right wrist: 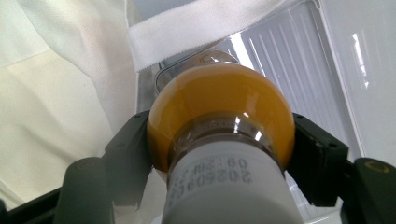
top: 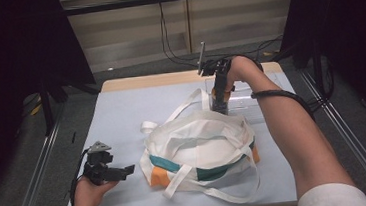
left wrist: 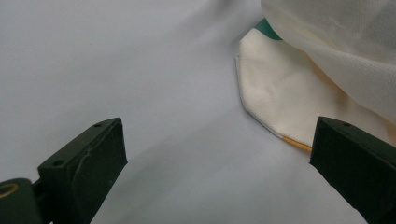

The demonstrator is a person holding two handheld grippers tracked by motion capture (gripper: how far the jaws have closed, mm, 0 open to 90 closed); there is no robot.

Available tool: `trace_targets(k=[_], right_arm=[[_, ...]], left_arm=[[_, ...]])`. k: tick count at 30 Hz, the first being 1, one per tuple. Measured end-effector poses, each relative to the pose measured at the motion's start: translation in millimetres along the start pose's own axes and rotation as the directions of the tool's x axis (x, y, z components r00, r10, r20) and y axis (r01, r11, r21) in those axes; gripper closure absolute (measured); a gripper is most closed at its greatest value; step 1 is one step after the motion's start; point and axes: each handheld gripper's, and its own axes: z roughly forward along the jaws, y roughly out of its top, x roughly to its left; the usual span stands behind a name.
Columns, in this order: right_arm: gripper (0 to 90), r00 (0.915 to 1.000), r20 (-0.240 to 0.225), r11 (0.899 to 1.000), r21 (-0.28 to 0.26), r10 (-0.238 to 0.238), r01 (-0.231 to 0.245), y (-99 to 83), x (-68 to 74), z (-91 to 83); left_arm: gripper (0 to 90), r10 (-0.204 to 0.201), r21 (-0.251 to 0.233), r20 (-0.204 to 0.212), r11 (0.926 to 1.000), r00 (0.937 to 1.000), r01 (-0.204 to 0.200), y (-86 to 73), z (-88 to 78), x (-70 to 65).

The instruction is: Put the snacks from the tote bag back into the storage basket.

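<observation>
Two grippers are at work over the pale blue table. The right gripper points down at the far side, just past the rim of the white tote bag, with its jaws clamped on a bottle of orange juice. The right gripper view shows the bottle's orange shoulder wedged between the two black jaws, and its white cap nearest the camera, printed with a date code. Just beyond the bottle lies a clear plastic tray, and one white bag strap crosses over the tray's edge. The left gripper rests near the table's front left, beside the bag and apart from it, jaws spread wide with nothing between them. A cream corner of the bag lies ahead of its right jaw.
</observation>
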Motion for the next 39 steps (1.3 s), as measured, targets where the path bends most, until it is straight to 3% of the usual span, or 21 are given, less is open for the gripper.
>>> trace_targets(k=[23, 33, 35, 39], right_arm=[[30.1, 0.9997, 0.002, 1.0, -0.012, -0.023, 0.023, -0.3, -0.5, 5.3], [29.9, 1.0, 0.001, 1.0, -0.021, -0.005, 0.005, 0.2, -1.3, 5.7], [29.9, 1.0, -0.004, 1.0, -0.026, 0.003, -0.003, -0.1, -1.3, 6.0], [29.7, 1.0, -0.001, 1.0, -0.028, 0.004, -0.004, 0.2, -1.4, 6.3]], left_arm=[[3.4, 0.003, 0.004, -0.002, 1.0, 1.0, -0.003, -0.1, 0.6, 0.3], [3.5, 0.006, 0.023, 0.016, 0.9997, 0.9999, -0.006, 0.3, -0.9, 1.7], [3.5, 0.006, 0.008, -0.003, 1.0, 1.0, -0.006, -0.4, 0.6, 1.0], [3.5, 0.004, 0.002, -0.004, 1.0, 1.0, -0.004, -0.5, 1.3, 0.6]])
